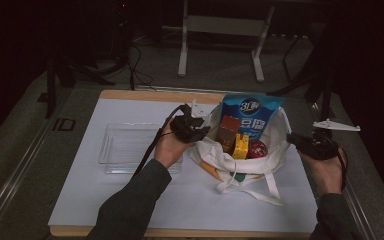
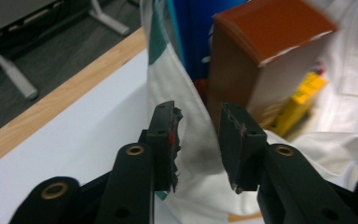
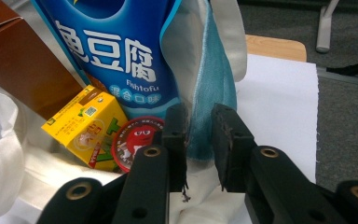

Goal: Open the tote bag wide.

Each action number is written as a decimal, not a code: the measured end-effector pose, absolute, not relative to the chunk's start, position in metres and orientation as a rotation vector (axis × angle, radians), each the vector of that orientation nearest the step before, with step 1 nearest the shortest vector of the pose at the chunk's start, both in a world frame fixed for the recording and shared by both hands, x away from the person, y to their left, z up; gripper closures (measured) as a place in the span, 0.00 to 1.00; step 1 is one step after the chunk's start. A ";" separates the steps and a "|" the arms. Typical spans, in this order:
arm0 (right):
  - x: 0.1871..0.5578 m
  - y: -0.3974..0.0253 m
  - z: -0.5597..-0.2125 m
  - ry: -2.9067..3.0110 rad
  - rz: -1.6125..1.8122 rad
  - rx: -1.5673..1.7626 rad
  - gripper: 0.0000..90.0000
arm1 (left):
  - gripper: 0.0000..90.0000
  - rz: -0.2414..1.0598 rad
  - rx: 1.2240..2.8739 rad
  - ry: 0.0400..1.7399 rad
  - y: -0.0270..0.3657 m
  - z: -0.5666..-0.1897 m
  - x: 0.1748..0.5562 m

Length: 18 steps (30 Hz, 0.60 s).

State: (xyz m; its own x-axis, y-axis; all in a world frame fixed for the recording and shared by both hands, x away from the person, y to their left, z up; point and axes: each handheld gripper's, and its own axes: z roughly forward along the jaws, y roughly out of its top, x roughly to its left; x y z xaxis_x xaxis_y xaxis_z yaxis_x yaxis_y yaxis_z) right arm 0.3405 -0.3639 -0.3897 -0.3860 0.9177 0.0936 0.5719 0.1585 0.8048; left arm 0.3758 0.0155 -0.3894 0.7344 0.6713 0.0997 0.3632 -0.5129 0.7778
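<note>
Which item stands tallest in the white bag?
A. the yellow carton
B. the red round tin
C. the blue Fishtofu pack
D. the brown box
C: in the high view the blue pack rises above the bag's rim, higher than the brown box, the yellow carton and the red tin low beside it.

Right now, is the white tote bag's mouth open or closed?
Open. The white tote bag gapes between the left gripper and right gripper, showing the blue Fishtofu pouch, brown box and yellow carton.
</note>
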 end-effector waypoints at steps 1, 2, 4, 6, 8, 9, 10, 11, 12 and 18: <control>0.342 -0.363 -0.390 2.023 1.107 1.411 0.85 | 0.76 0.499 2.154 0.791 0.014 -0.392 0.379; 0.342 -0.363 -0.390 2.023 1.107 1.411 0.85 | 0.76 0.499 2.154 0.791 0.014 -0.392 0.379; 0.344 -0.363 -0.392 2.015 1.115 1.415 0.87 | 0.80 0.523 2.169 0.811 0.010 -0.398 0.384; 0.345 -0.363 -0.395 2.014 1.113 1.412 0.88 | 0.82 0.534 2.179 0.819 0.010 -0.400 0.388; 0.347 -0.364 -0.398 2.017 1.101 1.418 0.89 | 0.86 0.546 2.197 0.826 0.011 -0.403 0.392; 0.348 -0.364 -0.400 2.019 1.094 1.418 0.89 | 0.87 0.541 2.198 0.836 0.012 -0.405 0.395; 0.349 -0.363 -0.402 2.020 1.091 1.424 0.89 | 0.87 0.536 2.208 0.843 0.012 -0.407 0.397; 0.350 -0.363 -0.404 2.020 1.087 1.428 0.90 | 0.88 0.537 2.228 0.840 0.011 -0.410 0.400; 0.352 -0.363 -0.405 2.019 1.091 1.432 0.90 | 0.88 0.540 2.243 0.839 0.010 -0.413 0.402; 0.361 -0.359 -0.416 2.017 1.075 1.461 0.90 | 0.89 0.525 2.315 0.852 0.003 -0.430 0.413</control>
